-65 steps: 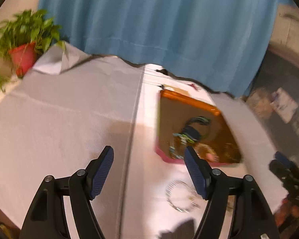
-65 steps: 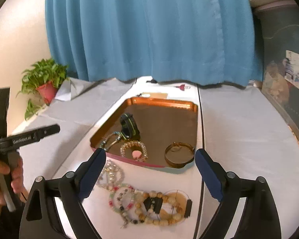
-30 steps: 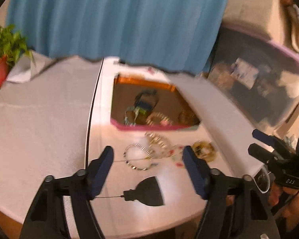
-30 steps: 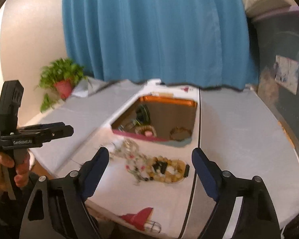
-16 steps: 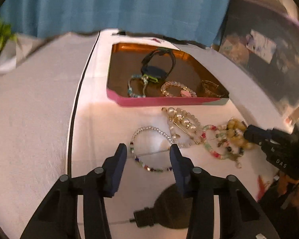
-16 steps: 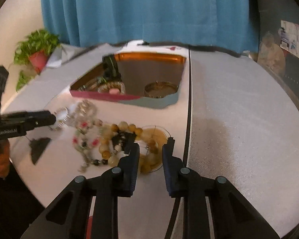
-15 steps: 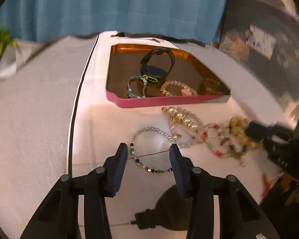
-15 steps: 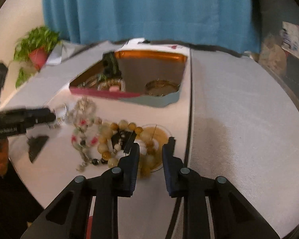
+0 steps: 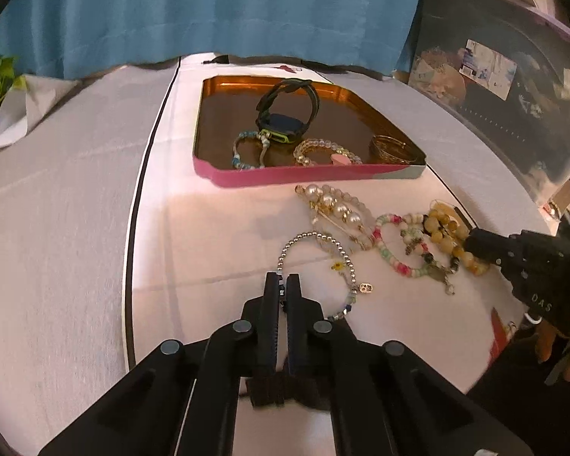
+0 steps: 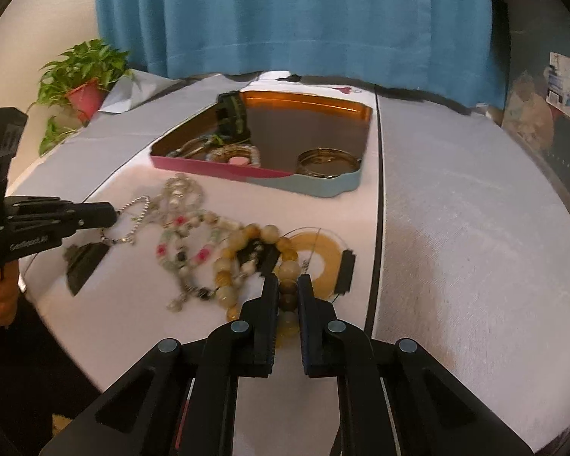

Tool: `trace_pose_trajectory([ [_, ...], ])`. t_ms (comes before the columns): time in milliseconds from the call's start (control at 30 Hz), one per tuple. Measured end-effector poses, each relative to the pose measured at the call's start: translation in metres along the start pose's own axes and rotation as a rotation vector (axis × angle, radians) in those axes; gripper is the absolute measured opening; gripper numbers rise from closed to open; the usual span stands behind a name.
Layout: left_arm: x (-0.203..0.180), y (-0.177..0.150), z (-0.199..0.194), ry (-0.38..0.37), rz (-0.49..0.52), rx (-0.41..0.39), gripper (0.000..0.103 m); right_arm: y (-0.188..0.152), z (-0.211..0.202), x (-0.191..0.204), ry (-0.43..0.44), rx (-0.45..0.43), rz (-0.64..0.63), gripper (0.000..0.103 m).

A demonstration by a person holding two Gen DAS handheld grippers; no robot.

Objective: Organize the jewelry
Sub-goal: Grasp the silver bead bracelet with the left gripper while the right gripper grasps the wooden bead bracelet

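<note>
I see a table (image 9: 76, 209) under a pale cloth, a blue curtain (image 10: 285, 19) behind it and a potted plant (image 10: 81, 83) at the upper left of the right view. A tray (image 9: 304, 178) at centre holds a watch (image 9: 285, 121) and bracelets. My left hand-held gripper (image 9: 282, 285) is pinched onto the silver bead bracelet (image 9: 315, 262) low in the frame. My right hand-held gripper (image 10: 287, 288) clamps the yellow bead bracelet (image 10: 247, 262), just below the tray.

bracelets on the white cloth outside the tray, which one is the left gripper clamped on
The thin silver-bead bracelet; left gripper pinches its near edge. The chunky yellow stone-bead bracelet sits in the right gripper.
</note>
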State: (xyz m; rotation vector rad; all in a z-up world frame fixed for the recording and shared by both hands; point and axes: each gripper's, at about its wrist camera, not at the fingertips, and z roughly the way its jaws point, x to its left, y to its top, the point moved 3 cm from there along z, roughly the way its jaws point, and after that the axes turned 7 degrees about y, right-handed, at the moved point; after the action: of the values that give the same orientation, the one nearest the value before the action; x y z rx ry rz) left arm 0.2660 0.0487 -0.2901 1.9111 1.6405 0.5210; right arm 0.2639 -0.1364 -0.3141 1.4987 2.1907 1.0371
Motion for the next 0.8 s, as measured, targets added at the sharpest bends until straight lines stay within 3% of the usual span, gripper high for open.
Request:
trace_pose_trajectory([
  [67, -0.001, -0.003, -0.009, 0.003, 0.007, -0.016, 0.001, -0.006, -0.001, 0.005, 0.017, 0.022, -0.015, 0.011],
  [200, 0.002, -0.01, -0.011, 0.018, -0.001, -0.008, 0.001, -0.01, -0.001, 0.014, -0.039, -0.003, -0.061, 0.012],
  [433, 0.02, -0.008, -0.006, -0.002, -0.098, 0.003, 0.008, -0.005, 0.004, 0.012, -0.063, -0.009, -0.074, 0.013],
  [667, 0.004, -0.002, -0.001, 0.014, -0.008, -0.022, 0.032, 0.003, 0.003, 0.01, -0.057, -0.03, -0.076, 0.013],
  [800, -0.004, -0.001, 0.002, 0.055, 0.065, -0.033, 0.028, 0.002, 0.007, 0.005, -0.037, -0.01, -0.061, 0.018],
])
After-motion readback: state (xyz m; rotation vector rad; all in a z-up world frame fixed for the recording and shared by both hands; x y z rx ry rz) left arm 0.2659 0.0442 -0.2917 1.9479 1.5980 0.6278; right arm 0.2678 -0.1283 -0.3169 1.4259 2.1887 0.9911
